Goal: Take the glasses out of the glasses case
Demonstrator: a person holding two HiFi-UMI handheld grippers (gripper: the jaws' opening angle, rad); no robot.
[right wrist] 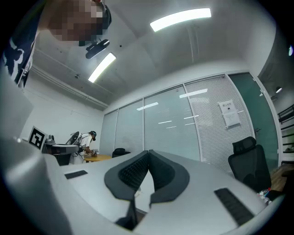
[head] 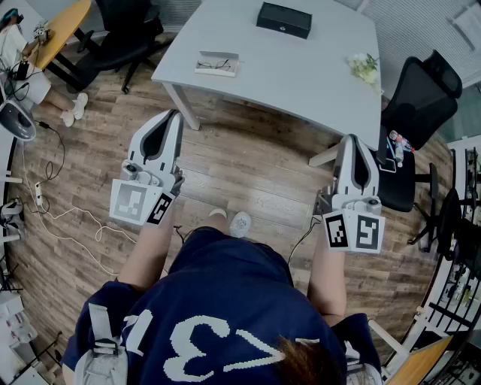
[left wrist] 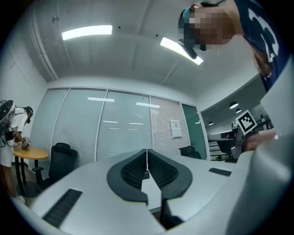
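A black glasses case (head: 283, 19) lies closed at the far edge of the grey table (head: 301, 83). A pair of dark-rimmed glasses (head: 217, 65) rests on a pale cloth at the table's left side. My left gripper (head: 174, 115) and right gripper (head: 350, 140) hang over the wooden floor, short of the table, both well away from the case. In the left gripper view the gripper's (left wrist: 147, 153) ribbed pads meet with nothing between them. The right gripper (right wrist: 148, 155) in its own view is likewise shut and empty.
A small bunch of pale flowers (head: 364, 68) lies at the table's right side. Black office chairs stand at the back left (head: 124, 37) and at the right (head: 413, 98). Cables (head: 52, 203) trail over the floor on the left. A person stands at a round table (right wrist: 85, 144) in the distance.
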